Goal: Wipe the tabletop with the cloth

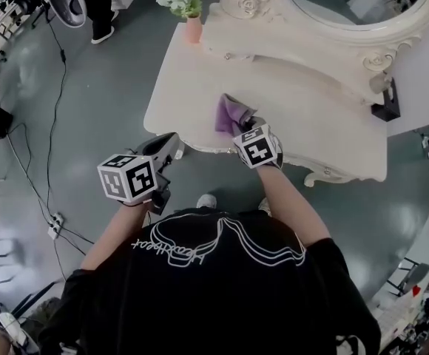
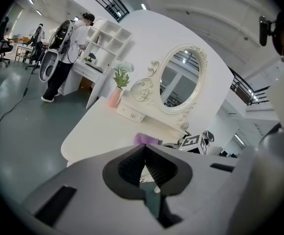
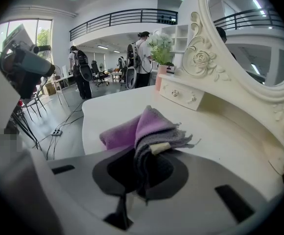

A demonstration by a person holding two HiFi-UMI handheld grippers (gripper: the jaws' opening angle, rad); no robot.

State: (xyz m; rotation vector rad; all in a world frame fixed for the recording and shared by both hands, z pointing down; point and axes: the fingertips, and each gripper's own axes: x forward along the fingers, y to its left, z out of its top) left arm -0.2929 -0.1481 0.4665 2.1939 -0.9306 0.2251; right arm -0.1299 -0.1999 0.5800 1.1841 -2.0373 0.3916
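A purple and grey cloth (image 3: 147, 131) is pinched in my right gripper (image 3: 144, 168), which is shut on it. In the head view the cloth (image 1: 233, 115) lies bunched on the cream dressing tabletop (image 1: 303, 117) near its front edge, just beyond the right gripper (image 1: 253, 128). My left gripper (image 1: 166, 150) hangs off the table's front left corner, over the floor. In its own view the left gripper (image 2: 143, 161) has its jaws closed together with nothing between them, and the cloth (image 2: 146, 139) shows small beyond them.
An oval mirror (image 1: 348, 6) with a drawer base stands at the table's back. A pink vase of white flowers (image 1: 191, 21) sits at the back left corner. A black object (image 1: 387, 102) rests at the right end. People stand by shelves (image 2: 68, 43) in the room.
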